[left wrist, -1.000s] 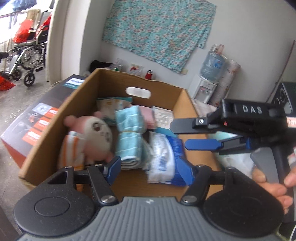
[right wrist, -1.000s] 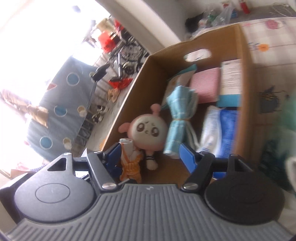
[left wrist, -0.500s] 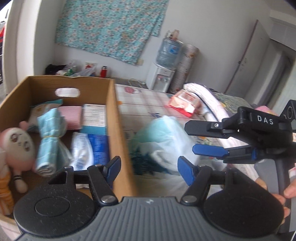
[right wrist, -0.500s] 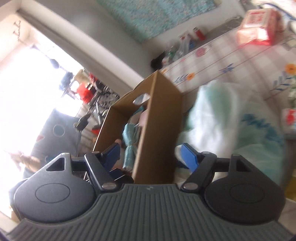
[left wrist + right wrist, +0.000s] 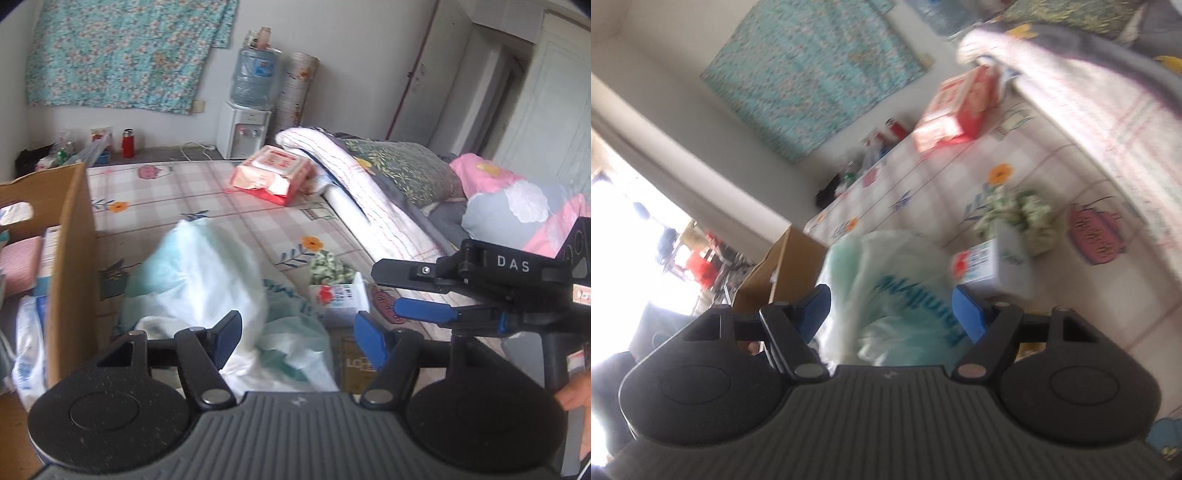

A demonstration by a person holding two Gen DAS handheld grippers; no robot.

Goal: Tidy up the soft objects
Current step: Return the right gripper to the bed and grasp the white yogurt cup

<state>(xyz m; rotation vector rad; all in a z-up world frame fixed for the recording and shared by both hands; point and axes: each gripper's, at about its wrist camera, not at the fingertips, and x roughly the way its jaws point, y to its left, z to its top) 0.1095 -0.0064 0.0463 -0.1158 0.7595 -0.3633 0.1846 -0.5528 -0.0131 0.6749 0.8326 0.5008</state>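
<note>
I see both tongs spread and holding nothing. Left tongs [image 5: 295, 330] hang over the white-and-teal bag [image 5: 207, 280], which lies on the checked mat [image 5: 207, 192] just right of the cardboard box [image 5: 72, 266]. Right tongs [image 5: 891, 310] also frame the bag [image 5: 897, 291], its lettering facing them. A small carton [image 5: 341, 299] sits just right of the bag, beside a green floral cloth [image 5: 328, 267]. A red-and-white pack [image 5: 275, 173] lies farther back. Right view is blurred.
</note>
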